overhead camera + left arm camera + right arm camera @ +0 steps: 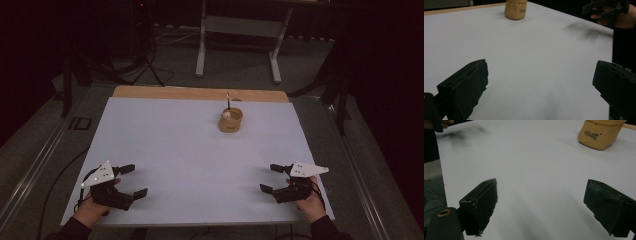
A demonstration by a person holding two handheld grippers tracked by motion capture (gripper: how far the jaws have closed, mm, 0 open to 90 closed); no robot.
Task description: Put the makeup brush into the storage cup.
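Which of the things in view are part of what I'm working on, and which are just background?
In the job:
- tan holder, far on the table
- white ball and dark stick in it
- left gripper, open, empty
- right gripper, open, empty

Just lying about:
- white table sheet
- grey table frame on the floor beyond
- tripod and floor cables

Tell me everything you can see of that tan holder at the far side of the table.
The tan holder is a small, squat, rounded container, wood or ceramic by its look, with dark script lettering on its side. It stands upright on the white table top, toward the far edge and right of centre, well away from both grippers. A thin dark stick with a pale tip stands in it, beside something small and whitish. Nothing else touches it.
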